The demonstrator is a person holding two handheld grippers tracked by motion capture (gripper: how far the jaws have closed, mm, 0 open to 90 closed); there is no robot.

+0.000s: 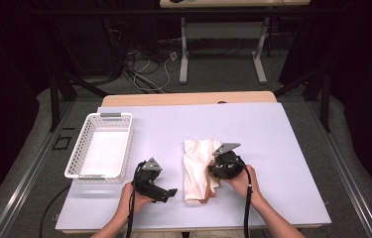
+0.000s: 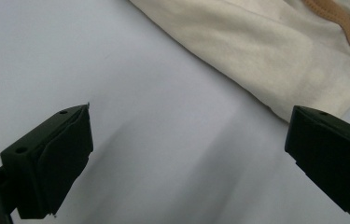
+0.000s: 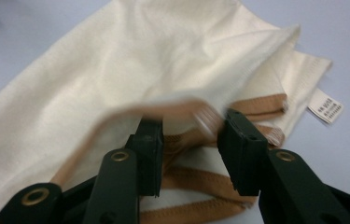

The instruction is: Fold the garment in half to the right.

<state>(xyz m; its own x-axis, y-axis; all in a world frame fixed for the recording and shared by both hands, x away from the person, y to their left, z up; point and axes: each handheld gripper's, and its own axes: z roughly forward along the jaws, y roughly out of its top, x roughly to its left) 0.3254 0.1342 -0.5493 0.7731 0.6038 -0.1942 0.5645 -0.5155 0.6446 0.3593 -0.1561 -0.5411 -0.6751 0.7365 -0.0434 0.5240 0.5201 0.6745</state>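
Note:
A cream cloth garment (image 1: pixel 197 168) with tan trim lies crumpled on the pale table (image 1: pixel 273 144), right of centre. My right gripper (image 1: pixel 213 172) reaches into its right edge. In the right gripper view the cream cloth (image 3: pixel 140 60) spreads ahead and a blurred tan band (image 3: pixel 177 108) arches across the tips of my right gripper (image 3: pixel 189 140). Its jaws stand partly apart, and I see no pad pressing on the band. My left gripper (image 1: pixel 171 192) rests low on the table just left of the garment. In its own view my left gripper (image 2: pixel 186 158) is wide open over bare table, with the cloth (image 2: pixel 256 46) beyond.
A white mesh basket (image 1: pixel 124 144) stands at the table's left side with nothing in it. A small white label (image 3: pixel 325 106) sticks out from the garment's corner. Beyond the table's far edge are floor cables and another table's legs (image 1: pixel 184 54).

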